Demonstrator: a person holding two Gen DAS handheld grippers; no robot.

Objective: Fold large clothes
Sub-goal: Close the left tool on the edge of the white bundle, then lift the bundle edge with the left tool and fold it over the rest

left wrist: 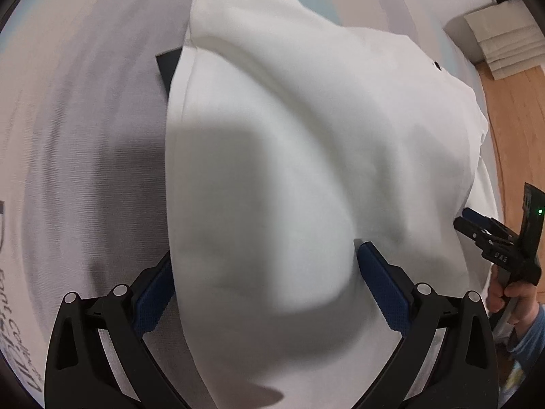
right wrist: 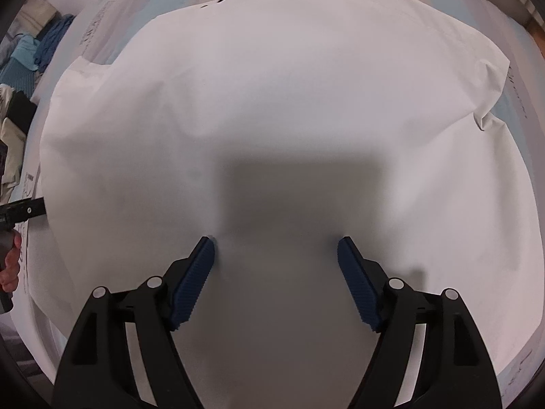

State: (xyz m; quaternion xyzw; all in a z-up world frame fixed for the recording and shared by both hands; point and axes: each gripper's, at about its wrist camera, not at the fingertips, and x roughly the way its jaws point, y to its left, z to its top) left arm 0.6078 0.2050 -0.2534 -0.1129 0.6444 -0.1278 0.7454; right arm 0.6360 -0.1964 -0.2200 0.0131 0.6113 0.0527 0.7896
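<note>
Both the left gripper [left wrist: 265,255] and the right gripper [right wrist: 276,242] hover with jaws spread wide over the large white cloth garment [right wrist: 272,102], gripping nothing.

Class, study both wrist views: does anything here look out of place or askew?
Yes. A dark flat object pokes out from under the white garment's left edge, mostly covered by cloth. The garment lies rumpled rather than flat, with a creased corner on its right side.
</note>
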